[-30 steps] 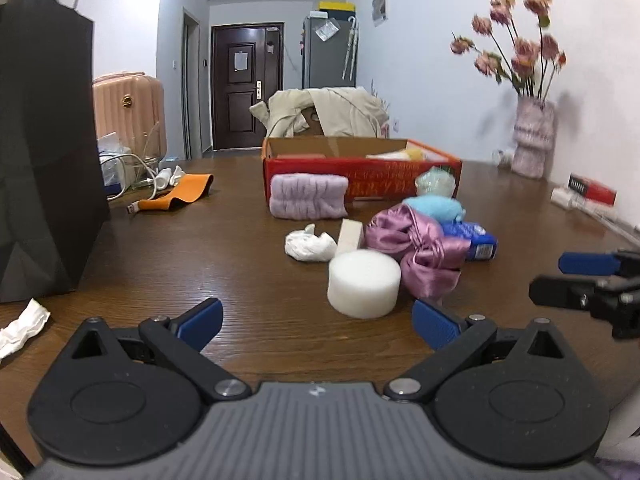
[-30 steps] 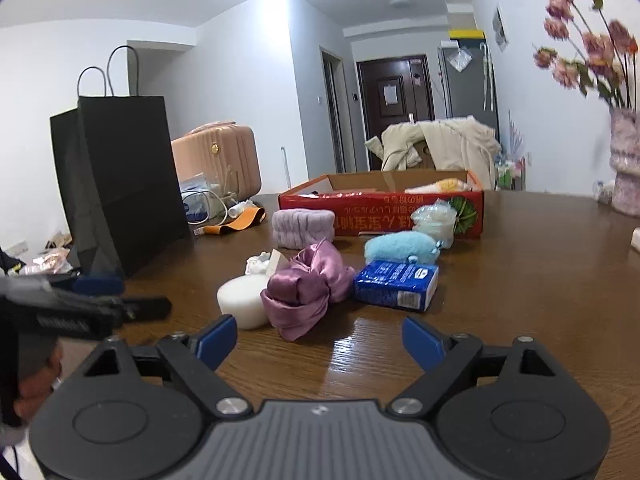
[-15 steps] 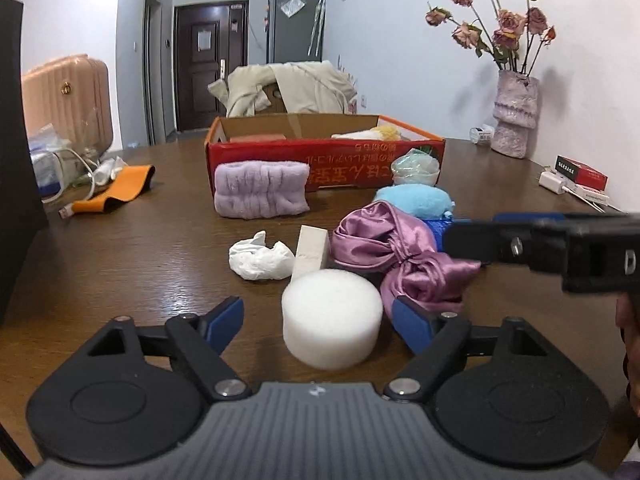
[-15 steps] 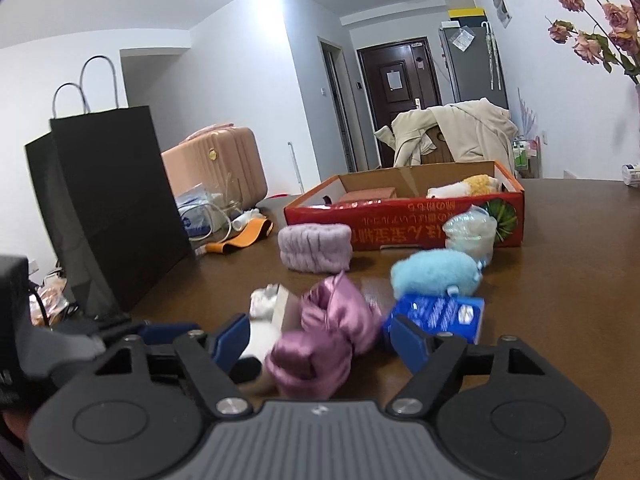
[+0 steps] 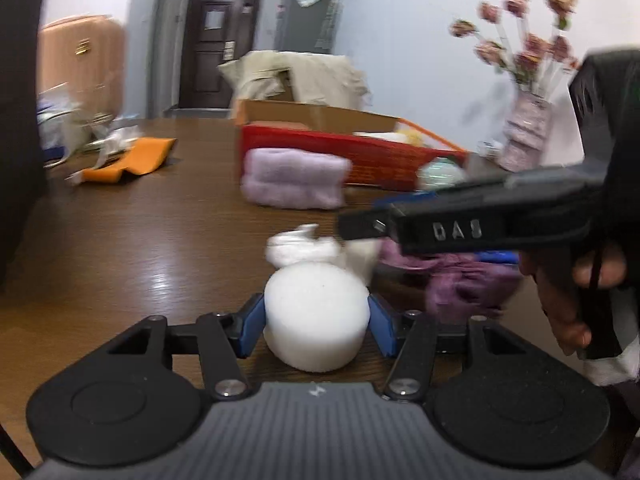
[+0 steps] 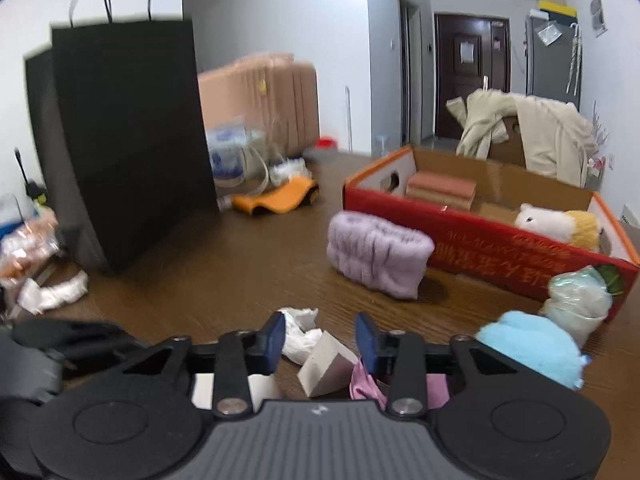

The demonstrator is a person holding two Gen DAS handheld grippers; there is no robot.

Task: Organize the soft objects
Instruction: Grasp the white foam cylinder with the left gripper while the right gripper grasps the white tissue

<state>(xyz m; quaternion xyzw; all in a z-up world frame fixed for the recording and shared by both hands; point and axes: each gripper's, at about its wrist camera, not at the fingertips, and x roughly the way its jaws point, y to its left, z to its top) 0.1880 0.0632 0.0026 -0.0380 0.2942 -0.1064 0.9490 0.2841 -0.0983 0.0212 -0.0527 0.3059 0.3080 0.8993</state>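
My left gripper (image 5: 316, 322) has closed on the white round sponge (image 5: 316, 316), both blue pads touching its sides, on the wooden table (image 5: 160, 240). My right gripper (image 6: 320, 342) hovers above a beige wedge sponge (image 6: 326, 364), a white crumpled cloth (image 6: 300, 332) and the purple satin scrunchie (image 6: 362, 384); its jaws are partly closed with nothing between them. It crosses the left wrist view (image 5: 480, 216) over the scrunchie (image 5: 468, 280). The red cardboard box (image 6: 480, 240) holds plush items.
A lilac fuzzy roll (image 6: 376, 252) lies before the box. A blue plush (image 6: 532, 348) and a plastic-wrapped item (image 6: 576, 300) lie right. A black paper bag (image 6: 128, 140) stands left, an orange cloth (image 6: 276, 200) behind. A flower vase (image 5: 524, 140) stands far right.
My left gripper moved forward and its jaws closed onto the white round sponge. My right gripper swung left over the pile and its jaws narrowed.
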